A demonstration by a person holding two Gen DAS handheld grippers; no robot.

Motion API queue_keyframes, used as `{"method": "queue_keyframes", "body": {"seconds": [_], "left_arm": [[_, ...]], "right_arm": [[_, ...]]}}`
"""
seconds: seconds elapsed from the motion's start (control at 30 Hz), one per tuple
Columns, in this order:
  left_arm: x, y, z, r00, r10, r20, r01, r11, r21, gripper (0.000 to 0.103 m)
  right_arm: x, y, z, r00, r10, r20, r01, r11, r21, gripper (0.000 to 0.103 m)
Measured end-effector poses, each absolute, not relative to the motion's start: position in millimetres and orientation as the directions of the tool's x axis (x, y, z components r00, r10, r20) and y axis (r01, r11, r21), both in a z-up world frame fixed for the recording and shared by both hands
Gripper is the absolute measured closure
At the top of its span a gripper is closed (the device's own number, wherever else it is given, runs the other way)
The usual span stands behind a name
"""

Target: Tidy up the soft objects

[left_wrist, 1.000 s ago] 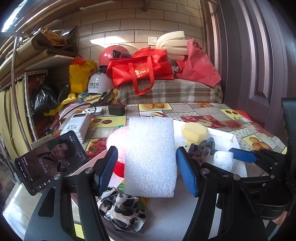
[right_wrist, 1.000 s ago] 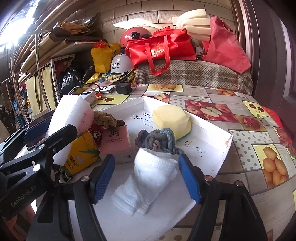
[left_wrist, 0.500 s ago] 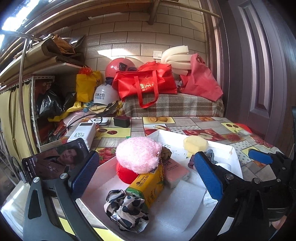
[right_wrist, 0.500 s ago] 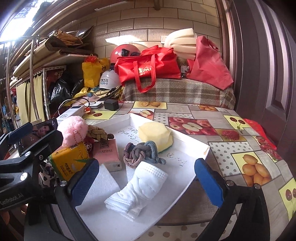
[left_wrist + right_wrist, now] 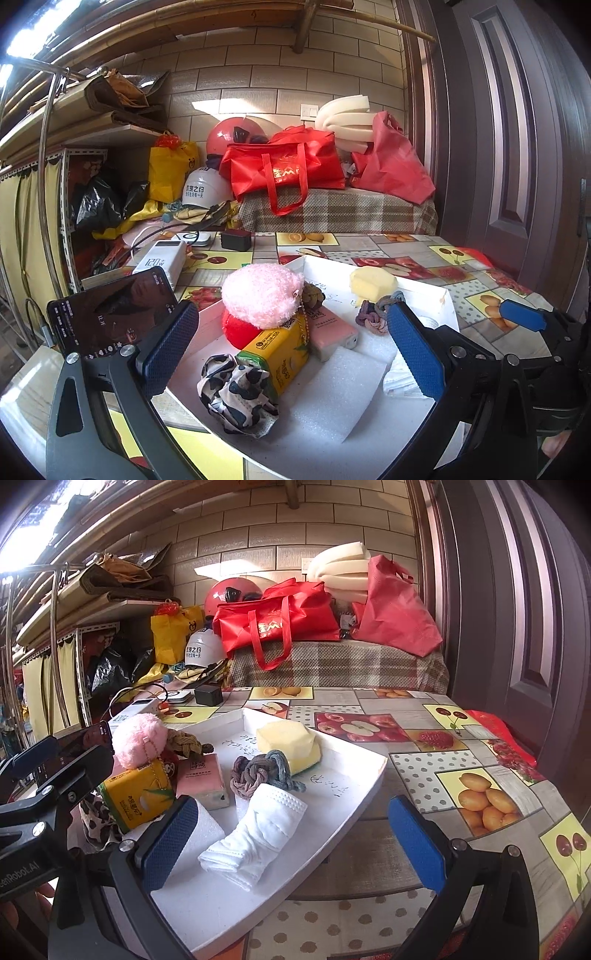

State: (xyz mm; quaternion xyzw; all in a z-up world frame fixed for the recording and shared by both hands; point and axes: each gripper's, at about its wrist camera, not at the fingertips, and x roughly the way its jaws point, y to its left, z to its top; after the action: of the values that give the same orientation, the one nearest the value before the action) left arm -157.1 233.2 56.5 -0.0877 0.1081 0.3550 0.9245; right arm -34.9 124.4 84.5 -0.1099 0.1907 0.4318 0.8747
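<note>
A white tray (image 5: 351, 812) on the table holds the soft things. In the left wrist view a white foam sheet (image 5: 347, 391) lies flat near the front, beside a cow-print cloth (image 5: 236, 395), a yellow tissue pack (image 5: 282, 352), a pink tissue pack (image 5: 330, 332) and a pink fluffy ball (image 5: 262, 295). My left gripper (image 5: 291, 350) stands wide open above them, holding nothing. A folded white mask (image 5: 258, 834) lies in the tray below my right gripper (image 5: 291, 845), also wide open and empty. Behind it are a grey knotted rope (image 5: 262, 773) and a yellow sponge (image 5: 288, 740).
A phone (image 5: 110, 310) stands left of the tray, with a power bank (image 5: 160, 258) and a black adapter (image 5: 236, 239) behind it. Red bags (image 5: 288, 173) and helmets pile at the back. The fruit-print tablecloth (image 5: 461, 775) lies bare to the right, by a dark door (image 5: 517, 147).
The left gripper let go of the foam sheet and the right let go of the white mask. Both now lie in the tray. Both grippers opened wide and drew back.
</note>
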Motion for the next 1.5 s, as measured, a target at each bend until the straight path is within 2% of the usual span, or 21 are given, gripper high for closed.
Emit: {"method": "queue_keyframes", "body": {"seconds": [0.3, 0.43, 0.6, 0.7, 0.87, 1.0, 1.13, 1.27, 1.5], "left_arm": [[-168, 208, 56, 0.740, 0.618, -0.266, -0.661, 0.742, -0.115, 0.000], [-166, 191, 56, 0.728, 0.628, -0.275, -0.664, 0.746, -0.052, 0.000], [-170, 162, 59, 0.740, 0.625, -0.250, -0.647, 0.763, -0.006, 0.000], [-172, 143, 61, 0.752, 0.610, -0.248, -0.628, 0.778, 0.010, 0.000], [-170, 116, 66, 0.660, 0.717, -0.224, -0.713, 0.692, 0.113, 0.000], [-175, 106, 66, 0.594, 0.767, -0.243, -0.770, 0.630, 0.103, 0.000], [-176, 106, 62, 0.625, 0.725, -0.290, -0.744, 0.665, 0.060, 0.000], [-166, 111, 58, 0.623, 0.703, -0.343, -0.730, 0.680, 0.068, 0.000], [-158, 122, 51, 0.610, 0.676, -0.413, -0.727, 0.685, 0.047, 0.000]], "right_arm": [[-39, 90, 88, 0.564, 0.718, -0.408, -0.783, 0.621, 0.009, 0.000], [-34, 56, 92, 0.571, 0.735, -0.365, -0.765, 0.638, 0.088, 0.000], [-47, 3, 109, 0.623, 0.754, -0.208, -0.748, 0.652, 0.125, 0.000], [-54, -18, 115, 0.633, 0.756, -0.165, -0.745, 0.653, 0.134, 0.000], [-46, -29, 112, 0.620, 0.749, -0.234, -0.739, 0.657, 0.147, 0.000], [-47, -46, 109, 0.614, 0.753, -0.237, -0.741, 0.653, 0.154, 0.000], [-55, -57, 110, 0.630, 0.751, -0.197, -0.742, 0.657, 0.130, 0.000], [-67, -58, 112, 0.652, 0.741, -0.157, -0.739, 0.668, 0.085, 0.000], [-72, -54, 112, 0.674, 0.722, -0.157, -0.726, 0.686, 0.036, 0.000]]}}
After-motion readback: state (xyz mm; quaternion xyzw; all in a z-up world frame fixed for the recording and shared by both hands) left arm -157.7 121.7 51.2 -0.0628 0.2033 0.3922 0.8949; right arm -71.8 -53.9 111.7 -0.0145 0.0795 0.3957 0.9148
